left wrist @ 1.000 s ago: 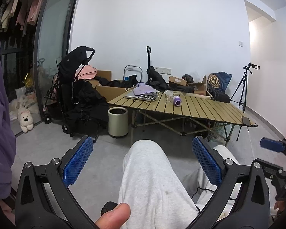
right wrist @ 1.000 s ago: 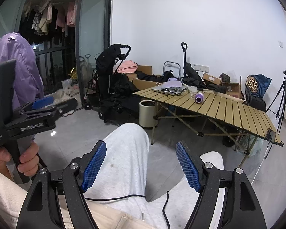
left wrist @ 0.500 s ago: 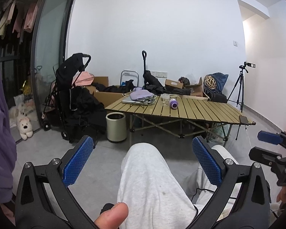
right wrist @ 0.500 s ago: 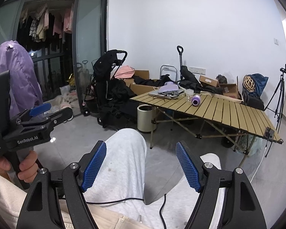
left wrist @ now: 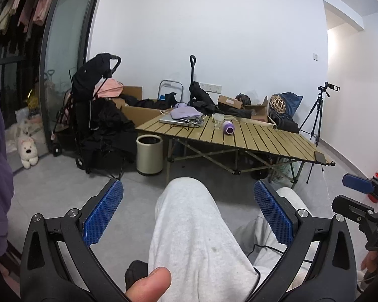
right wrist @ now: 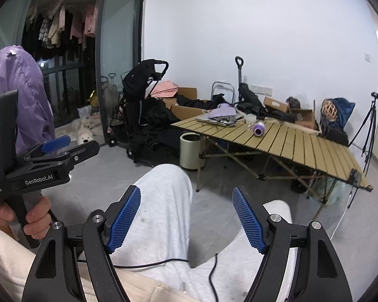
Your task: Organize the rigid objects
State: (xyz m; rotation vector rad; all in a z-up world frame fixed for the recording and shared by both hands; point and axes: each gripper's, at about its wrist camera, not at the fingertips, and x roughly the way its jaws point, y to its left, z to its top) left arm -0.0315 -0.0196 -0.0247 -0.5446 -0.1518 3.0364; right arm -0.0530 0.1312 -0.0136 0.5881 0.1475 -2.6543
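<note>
A slatted wooden folding table (left wrist: 264, 138) (right wrist: 315, 146) stands across the room. On its far left end lie a purple bottle on its side (left wrist: 228, 127) (right wrist: 259, 128), a clear glass (left wrist: 218, 118), a laptop (left wrist: 175, 121) and a lilac pouch (left wrist: 185, 112) (right wrist: 223, 112). My left gripper (left wrist: 189, 211) is open and empty above the person's grey-trousered knee. My right gripper (right wrist: 186, 220) is open and empty over the lap. Each gripper shows in the other's view, the left one (right wrist: 55, 148) at the left edge, the right one (left wrist: 360, 193) at the right edge.
A beige waste bin (left wrist: 149, 154) stands by the table's left leg. A black stroller (left wrist: 90, 115), cardboard boxes (left wrist: 138, 112) and dark bags fill the back wall. A tripod (left wrist: 317, 115) stands at the right. A toy dog (left wrist: 27, 151) lies by the glass door.
Both grippers have tilted slightly, so the table sits a little differently in each view. Both stay open and empty.
</note>
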